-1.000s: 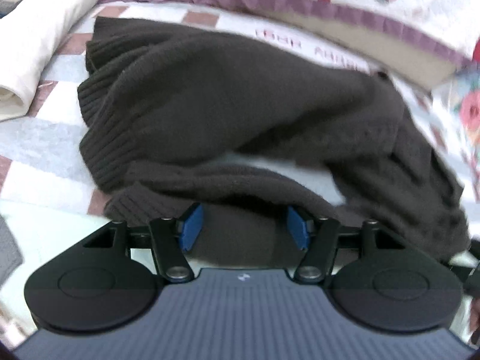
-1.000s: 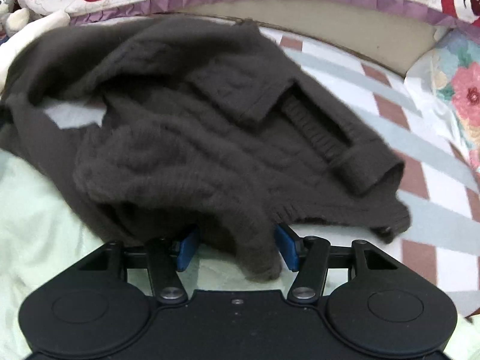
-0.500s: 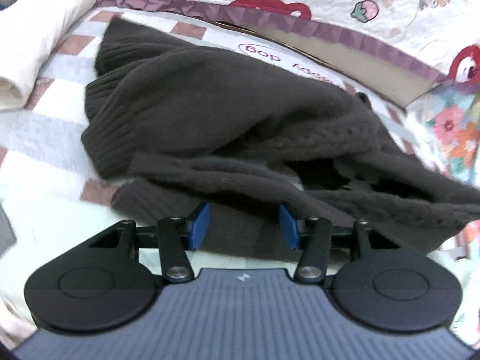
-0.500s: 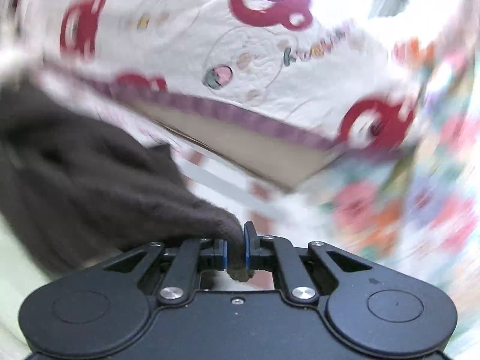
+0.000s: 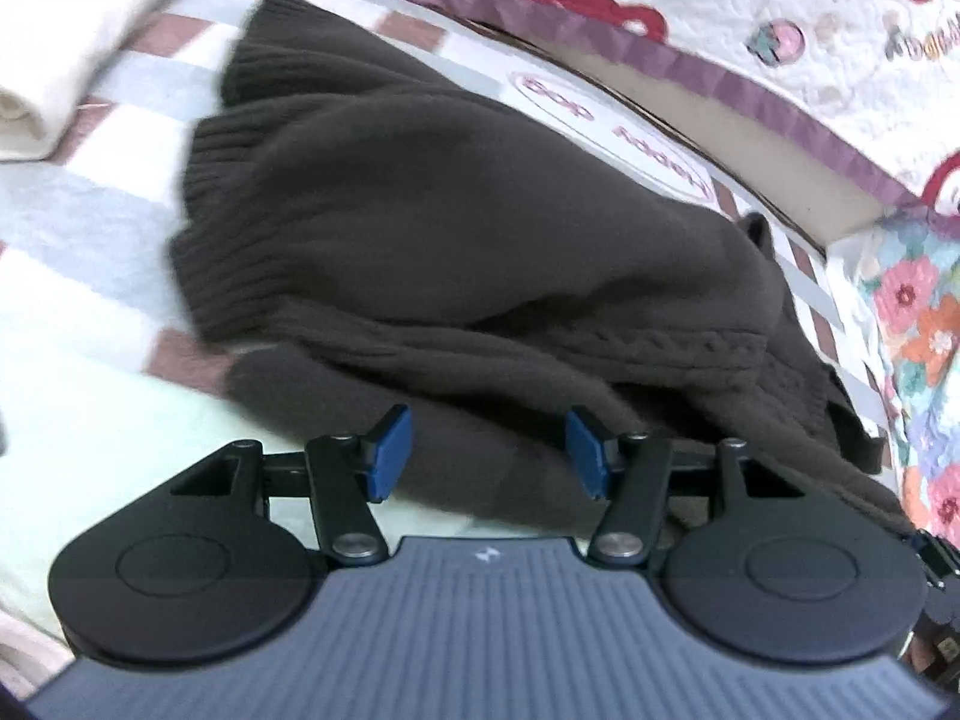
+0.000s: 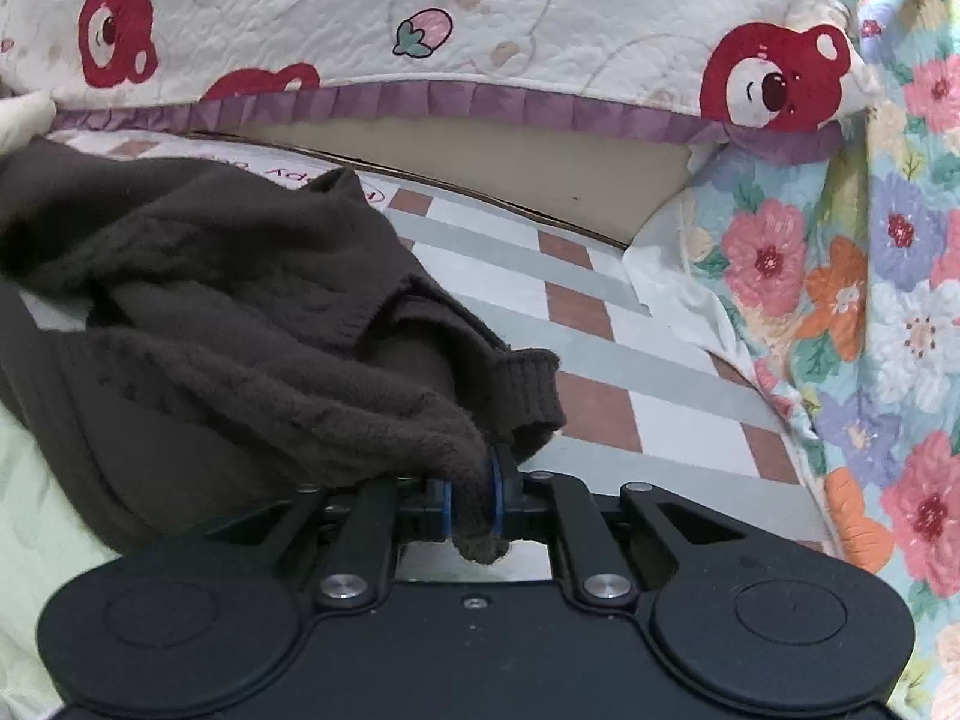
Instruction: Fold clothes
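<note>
Brown sweater (image 5: 480, 252) heaped mid-frame on checked bedding (image 6: 600, 300), lower edge bunched. Right gripper (image 6: 474, 498) pinches only a fabric nub, which likely slips under pull. Left gripper (image 5: 489, 456) spread wide, grasping nothing, sweater edge between blue pads (image 5: 390, 450).

Dark brown knit sweater (image 5: 480, 252); crumpled

Bed (image 6: 636, 360) surface: checked sheet in white, grey and brick-red squares, pale green cover near left. Far side: cream quilt (image 6: 480, 12) printed with red bears and strawberries, purple ruffle edge, tan board below it. Right: floral quilt (image 6: 870, 300), pink and orange blooms. Far left: rolled cream blanket (image 5: 66, 54). Light even, indoor.
</note>
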`<action>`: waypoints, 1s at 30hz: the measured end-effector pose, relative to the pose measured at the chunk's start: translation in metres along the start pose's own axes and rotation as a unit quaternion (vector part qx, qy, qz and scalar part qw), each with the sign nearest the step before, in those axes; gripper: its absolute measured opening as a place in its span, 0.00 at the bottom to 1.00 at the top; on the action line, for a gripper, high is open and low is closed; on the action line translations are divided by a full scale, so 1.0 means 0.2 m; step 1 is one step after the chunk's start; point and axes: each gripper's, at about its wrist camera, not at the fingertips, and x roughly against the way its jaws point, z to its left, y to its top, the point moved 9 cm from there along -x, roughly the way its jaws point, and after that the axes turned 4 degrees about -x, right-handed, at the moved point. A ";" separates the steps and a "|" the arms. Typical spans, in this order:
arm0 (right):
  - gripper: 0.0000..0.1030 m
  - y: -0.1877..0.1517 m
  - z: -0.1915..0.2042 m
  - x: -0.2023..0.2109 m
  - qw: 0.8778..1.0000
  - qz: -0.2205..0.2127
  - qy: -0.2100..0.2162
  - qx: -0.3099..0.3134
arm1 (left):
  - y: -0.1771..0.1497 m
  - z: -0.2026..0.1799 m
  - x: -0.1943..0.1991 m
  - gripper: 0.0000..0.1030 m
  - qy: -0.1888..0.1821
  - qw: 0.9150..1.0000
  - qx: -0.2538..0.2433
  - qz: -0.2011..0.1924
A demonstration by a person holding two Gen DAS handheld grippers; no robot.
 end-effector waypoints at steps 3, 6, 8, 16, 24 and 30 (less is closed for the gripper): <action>0.12 0.01 0.00 0.01 1.000 -0.002 0.006 -0.001 | 0.02 -0.05 -0.09 0.62 0.024 1.000 -0.001 0.004; 0.13 0.01 0.00 0.00 1.000 0.000 0.013 -0.005 | 0.03 -0.08 -0.19 0.66 0.063 0.998 -0.006 0.015; 0.13 0.00 0.00 0.00 1.000 0.006 0.015 -0.007 | 0.03 -0.07 -0.25 0.66 0.087 0.996 -0.015 0.021; 0.13 -0.01 0.01 -0.02 0.999 0.014 0.039 -0.033 | -0.02 -0.08 -0.21 0.00 0.083 0.993 -0.078 -0.023; 0.24 0.01 -0.07 0.05 0.978 0.067 0.103 -0.168 | -0.06 0.02 0.14 0.00 0.102 0.989 -0.075 -0.071; 0.41 0.25 0.09 0.29 0.976 -0.010 0.154 -0.154 | -0.12 0.19 0.16 0.03 0.090 0.995 -0.008 -0.044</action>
